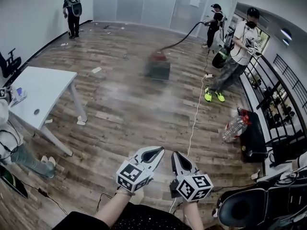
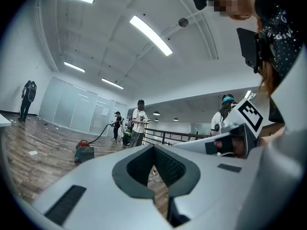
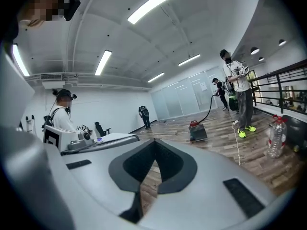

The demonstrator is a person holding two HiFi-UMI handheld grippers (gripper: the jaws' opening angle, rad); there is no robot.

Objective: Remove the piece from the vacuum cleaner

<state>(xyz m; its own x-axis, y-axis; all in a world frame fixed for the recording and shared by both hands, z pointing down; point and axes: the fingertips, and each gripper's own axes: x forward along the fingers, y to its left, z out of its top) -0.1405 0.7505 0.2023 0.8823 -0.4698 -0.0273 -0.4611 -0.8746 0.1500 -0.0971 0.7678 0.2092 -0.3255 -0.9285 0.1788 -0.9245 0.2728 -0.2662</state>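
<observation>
Bearing square markers (image 1: 132, 175), both hand-held grippers (image 1: 156, 150) (image 1: 175, 154) sit closed.

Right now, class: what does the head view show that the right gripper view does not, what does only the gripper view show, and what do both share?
Only the head view: the left claw and right claw side by side from above. Only the right gripper view: ceiling light strips, and the right claw's shut pads up close, nothing between them. Both: the vacuum cleaner, its hose and the person in green shoes.
</observation>
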